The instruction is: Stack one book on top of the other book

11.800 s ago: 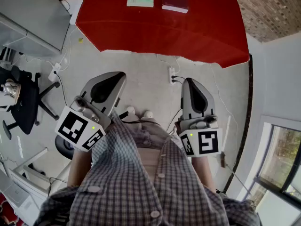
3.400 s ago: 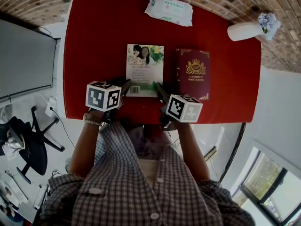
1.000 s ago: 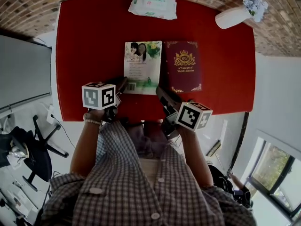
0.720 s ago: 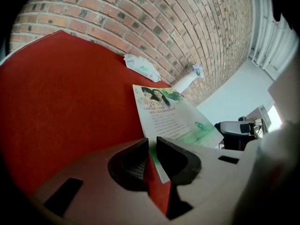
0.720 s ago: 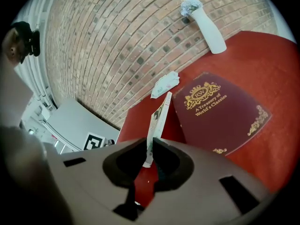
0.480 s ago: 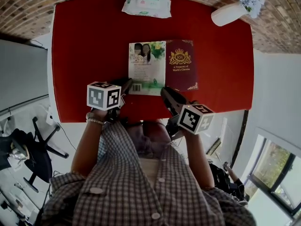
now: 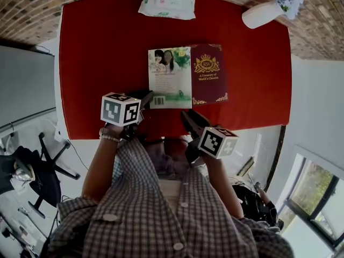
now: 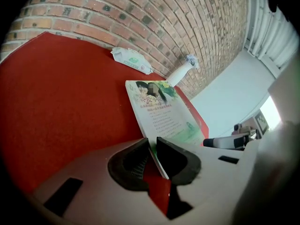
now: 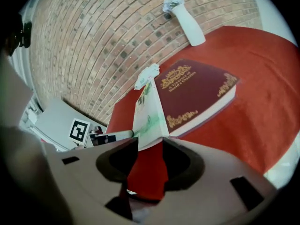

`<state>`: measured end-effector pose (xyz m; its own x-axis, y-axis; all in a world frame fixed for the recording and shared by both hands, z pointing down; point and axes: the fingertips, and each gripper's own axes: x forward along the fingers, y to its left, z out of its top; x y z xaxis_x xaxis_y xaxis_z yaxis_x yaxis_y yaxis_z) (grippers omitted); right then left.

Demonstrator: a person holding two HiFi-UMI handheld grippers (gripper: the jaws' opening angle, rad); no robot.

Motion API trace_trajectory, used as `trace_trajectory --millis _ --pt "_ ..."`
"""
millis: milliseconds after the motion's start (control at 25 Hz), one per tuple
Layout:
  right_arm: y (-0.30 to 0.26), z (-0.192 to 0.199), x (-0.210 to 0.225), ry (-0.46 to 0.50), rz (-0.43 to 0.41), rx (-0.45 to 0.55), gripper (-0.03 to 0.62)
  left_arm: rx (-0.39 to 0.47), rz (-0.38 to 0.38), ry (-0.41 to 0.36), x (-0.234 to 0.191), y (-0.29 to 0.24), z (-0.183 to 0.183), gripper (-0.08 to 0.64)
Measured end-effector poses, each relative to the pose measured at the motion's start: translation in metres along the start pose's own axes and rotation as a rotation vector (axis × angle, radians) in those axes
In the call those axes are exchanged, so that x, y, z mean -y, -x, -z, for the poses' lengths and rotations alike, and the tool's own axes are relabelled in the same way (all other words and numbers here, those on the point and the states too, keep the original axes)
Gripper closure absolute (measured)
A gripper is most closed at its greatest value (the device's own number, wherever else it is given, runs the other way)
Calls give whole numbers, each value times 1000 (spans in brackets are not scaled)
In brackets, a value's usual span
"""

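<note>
- The left gripper is clamped on the near left corner of the thin book.
- The jaws of the right gripper have just been opening. They are held apart, with that book's near right corner at their tips, unpressed.
- The thin book's right edge is laid over the red book, just ahead of the right gripper.

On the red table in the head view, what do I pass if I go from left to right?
picture book → dark red book → white vase. The wipes pack lies behind the picture book, in line with it, so it's left out.
</note>
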<state>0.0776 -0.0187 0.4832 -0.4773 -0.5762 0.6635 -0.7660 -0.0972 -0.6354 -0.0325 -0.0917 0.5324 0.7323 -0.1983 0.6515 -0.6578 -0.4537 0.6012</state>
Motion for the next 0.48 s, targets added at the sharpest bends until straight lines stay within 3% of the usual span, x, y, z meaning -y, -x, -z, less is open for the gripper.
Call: trace_trajectory --millis 160,480 --pt "-11 10 17 -101 38 33 400 -2 2 0 0 0 0 500" --pt "-28 7 21 -253 11 127 419 -6 10 4 0 0 0 500"
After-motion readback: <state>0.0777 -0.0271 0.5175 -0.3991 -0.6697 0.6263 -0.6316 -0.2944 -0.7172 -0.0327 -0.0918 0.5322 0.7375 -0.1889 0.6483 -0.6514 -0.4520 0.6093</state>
